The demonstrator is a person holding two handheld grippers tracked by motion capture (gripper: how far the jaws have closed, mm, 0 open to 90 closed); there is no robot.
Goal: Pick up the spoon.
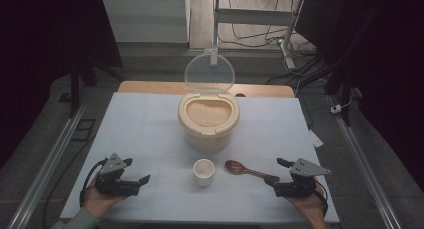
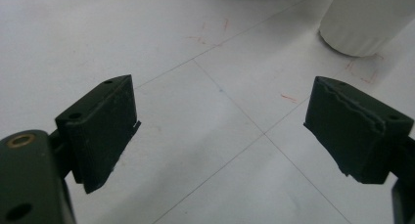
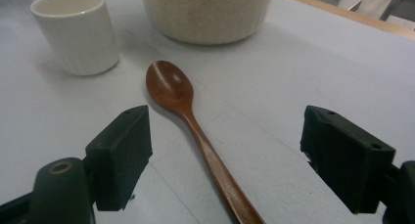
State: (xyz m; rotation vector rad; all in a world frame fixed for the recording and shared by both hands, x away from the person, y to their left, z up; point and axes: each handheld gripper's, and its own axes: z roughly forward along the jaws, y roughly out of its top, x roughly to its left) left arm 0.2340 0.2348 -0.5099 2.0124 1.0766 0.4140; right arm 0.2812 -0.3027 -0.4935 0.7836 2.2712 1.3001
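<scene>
Rice container (image 1: 208,121) at table (image 1: 140,124) centre, cup (image 1: 203,172) just before it, spoon (image 1: 248,171) right of cup, left gripper (image 1: 131,180) far left, right gripper (image 1: 276,181) at spoon's handle end

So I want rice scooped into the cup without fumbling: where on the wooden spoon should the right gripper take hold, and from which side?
Probably the handle's rear half, from above. The wooden spoon lies flat, bowl up and toward the cup, its slim handle running back between the open jaws of the right gripper. Closing across the handle's width should keep the bowl free for the rice container.
</scene>
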